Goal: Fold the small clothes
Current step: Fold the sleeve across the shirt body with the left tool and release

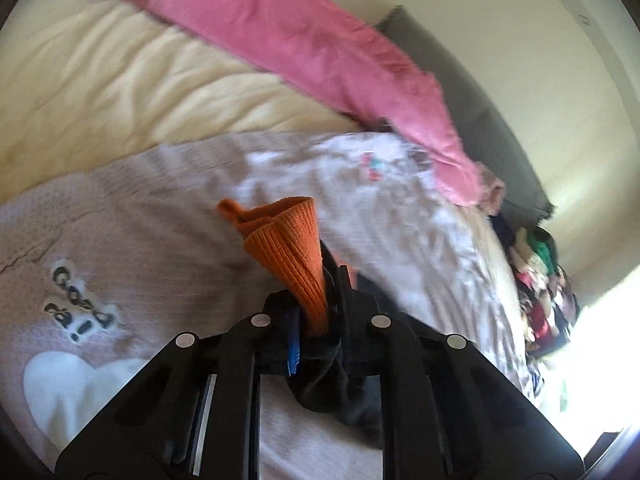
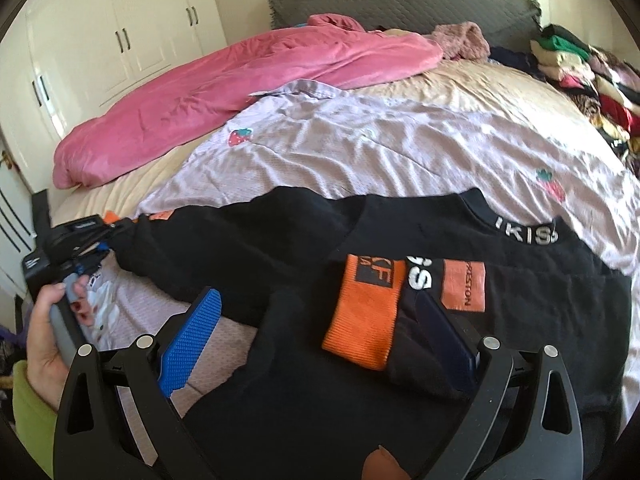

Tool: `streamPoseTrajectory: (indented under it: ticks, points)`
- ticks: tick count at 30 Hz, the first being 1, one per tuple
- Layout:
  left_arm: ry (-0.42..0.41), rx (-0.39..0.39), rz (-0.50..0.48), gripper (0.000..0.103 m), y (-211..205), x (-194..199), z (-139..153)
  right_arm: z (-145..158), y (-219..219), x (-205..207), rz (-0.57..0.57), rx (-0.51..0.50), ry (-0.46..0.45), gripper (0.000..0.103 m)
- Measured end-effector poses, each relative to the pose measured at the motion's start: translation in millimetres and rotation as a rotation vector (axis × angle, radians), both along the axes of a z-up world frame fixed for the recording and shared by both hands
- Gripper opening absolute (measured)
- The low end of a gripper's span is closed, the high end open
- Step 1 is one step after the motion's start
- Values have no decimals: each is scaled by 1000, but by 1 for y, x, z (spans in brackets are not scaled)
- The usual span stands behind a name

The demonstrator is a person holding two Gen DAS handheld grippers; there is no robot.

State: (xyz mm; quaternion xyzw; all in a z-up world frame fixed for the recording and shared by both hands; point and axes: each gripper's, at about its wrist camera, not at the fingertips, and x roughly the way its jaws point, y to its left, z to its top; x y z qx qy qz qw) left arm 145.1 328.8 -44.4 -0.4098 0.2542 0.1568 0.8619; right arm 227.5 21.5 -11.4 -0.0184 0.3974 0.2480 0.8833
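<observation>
A black sweater (image 2: 248, 248) with orange cuffs and patches lies spread on a lilac sheet (image 2: 360, 140) on the bed. My left gripper (image 1: 316, 312) is shut on the sweater's orange sleeve cuff (image 1: 292, 248), which sticks up between the fingers; it also shows at the left of the right wrist view (image 2: 86, 236), held by a hand. My right gripper (image 2: 320, 336) is open over the sweater's body. Its blue left pad (image 2: 192, 336) is bare. The other orange cuff (image 2: 366, 312) lies between the jaws, beside the right finger.
A pink garment (image 2: 208, 84) lies across the far side of the bed. A pile of mixed clothes (image 2: 580, 68) sits at the far right by a grey headboard (image 2: 400, 4). White wardrobe doors (image 2: 120, 32) stand at the left. The sheet carries a printed heart (image 1: 76, 376).
</observation>
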Motion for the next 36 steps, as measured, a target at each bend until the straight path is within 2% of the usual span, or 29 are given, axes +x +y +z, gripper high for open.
streamPoseTrajectory:
  ticks: [5, 11, 21, 28, 29, 30, 31, 32, 34, 36]
  points:
    - [-95, 40, -127, 8, -37, 2, 31, -7, -18, -4, -45, 27, 14, 97]
    - [-136, 43, -281, 8, -81, 10, 44, -5, -49, -18, -112, 50, -2, 97]
    - [-121, 83, -524, 6, -161, 21, 45, 2, -103, -34, -211, 105, -19, 97]
    - [-71, 105, -629, 6, -197, 30, 29, -3, -129, -36, -270, 117, -6, 97]
    - [-63, 100, -653, 9, -202, 31, 27, -4, -131, -36, -275, 119, -5, 97]
    - [-52, 84, -690, 21, -207, 34, 24, -4, -132, -36, -279, 120, -4, 97]
    - [-44, 63, -720, 43, -211, 35, 22, -5, -134, -37, -281, 120, -3, 97]
    - [-40, 59, -727, 47, -214, 33, 22, -5, -134, -37, -282, 122, -1, 97]
    - [-34, 100, -735, 48, -219, 32, 25, -6, -134, -37, -278, 135, 7, 97]
    - [-41, 104, -738, 50, -219, 30, 28, -9, -130, -37, -264, 142, 21, 97]
